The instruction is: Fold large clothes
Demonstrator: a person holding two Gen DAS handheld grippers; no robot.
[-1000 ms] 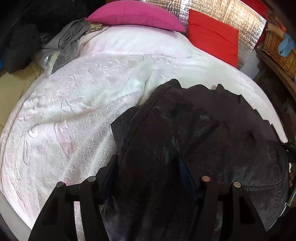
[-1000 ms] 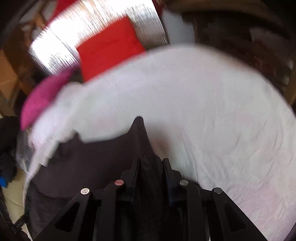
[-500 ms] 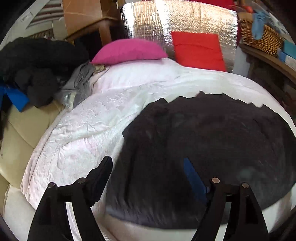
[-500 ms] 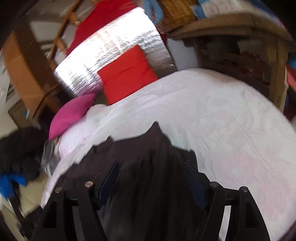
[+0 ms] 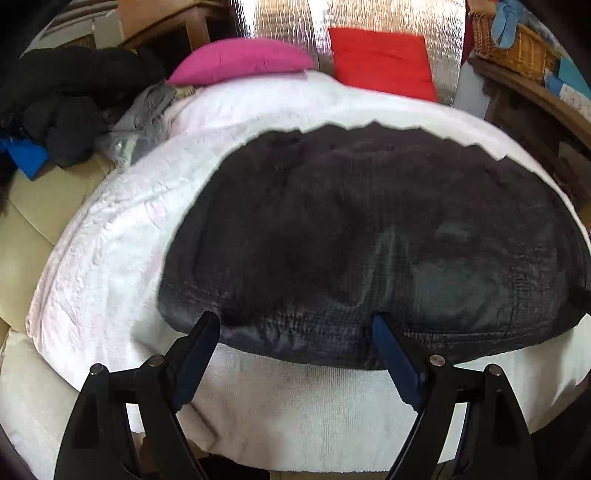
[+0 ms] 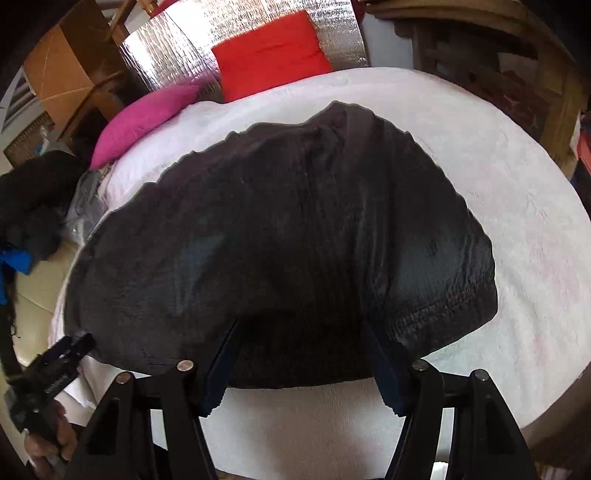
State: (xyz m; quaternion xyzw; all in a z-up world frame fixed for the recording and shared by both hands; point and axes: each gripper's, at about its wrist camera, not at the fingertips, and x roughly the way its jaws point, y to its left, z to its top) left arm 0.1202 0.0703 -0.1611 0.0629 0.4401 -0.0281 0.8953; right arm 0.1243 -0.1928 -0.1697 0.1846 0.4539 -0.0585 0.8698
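Observation:
A large black garment (image 5: 369, 236) lies spread flat on the white bedspread (image 5: 122, 229); it also shows in the right wrist view (image 6: 280, 236). My left gripper (image 5: 295, 321) is open and empty, its fingertips just over the garment's near hem. My right gripper (image 6: 303, 328) is open and empty, jaws wide over the near hem, further right along it. The left gripper also shows at the lower left of the right wrist view (image 6: 55, 365).
A pink pillow (image 5: 240, 59) and a red cushion (image 5: 380, 59) lie at the bed's far end before a silver foil panel (image 5: 369, 14). Dark and grey clothes (image 5: 74, 92) pile at the left. A wicker basket (image 5: 513, 44) sits on a wooden shelf at right.
Both grippers let go of the black garment and opened wide. They pulled back toward the near edge of the bed; the garment now lies flat.

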